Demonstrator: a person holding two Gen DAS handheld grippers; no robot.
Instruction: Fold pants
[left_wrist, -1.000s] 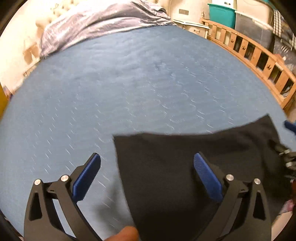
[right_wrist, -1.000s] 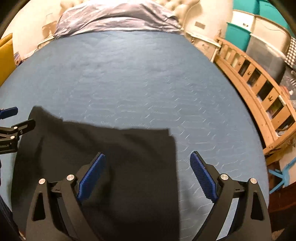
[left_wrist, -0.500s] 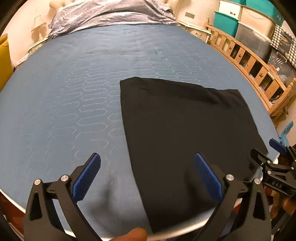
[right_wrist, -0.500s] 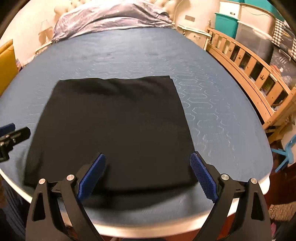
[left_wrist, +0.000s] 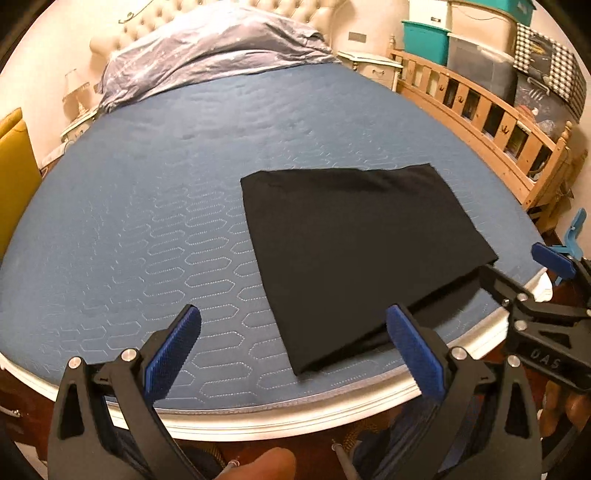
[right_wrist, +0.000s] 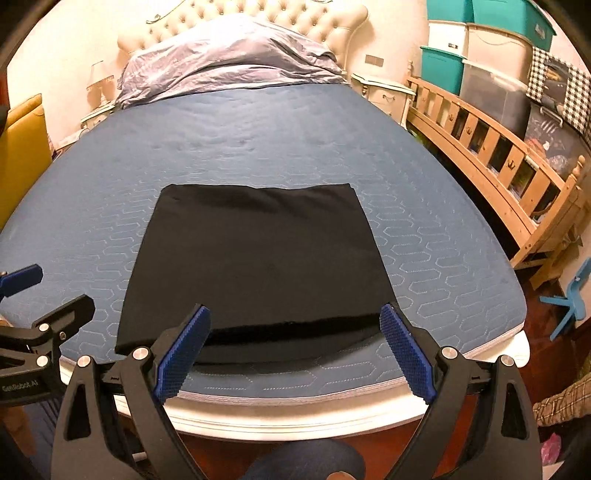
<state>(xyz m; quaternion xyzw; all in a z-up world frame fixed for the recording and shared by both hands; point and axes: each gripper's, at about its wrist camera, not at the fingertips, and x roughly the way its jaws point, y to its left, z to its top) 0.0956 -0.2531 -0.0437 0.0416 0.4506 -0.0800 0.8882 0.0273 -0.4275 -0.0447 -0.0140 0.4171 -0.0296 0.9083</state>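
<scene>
Room: a bedroom with a blue quilted mattress (right_wrist: 258, 140) on a white bed frame; a tufted cream headboard (right_wrist: 258, 14) and a crumpled grey duvet (right_wrist: 229, 62) lie at the mattress's far end.
Beside the mattress: a wooden slatted rail (right_wrist: 491, 147) along its right side, a yellow chair (right_wrist: 22, 147) to its left.
Containers: stacked storage bins (right_wrist: 491, 66) behind the rail, two teal and the others pale or clear; contents too blurred to tell.
Pants: one pair, black pants (right_wrist: 258, 266), folded into a flat rectangle on the mattress near its foot edge, a lower layer showing along the near side.
Left gripper (left_wrist: 295, 354): blue pads spread wide apart, holding nothing, hanging over the mattress's foot edge just left of the pants.
Right gripper (right_wrist: 295, 350): pads wide apart, empty, at the pants' near edge.
Count: two grippers, each seen in the other's view.
Change: a second ago both grippers were low over the cloth; they have since pulled back past the foot edge, leaving the whole folded rectangle in view.
</scene>
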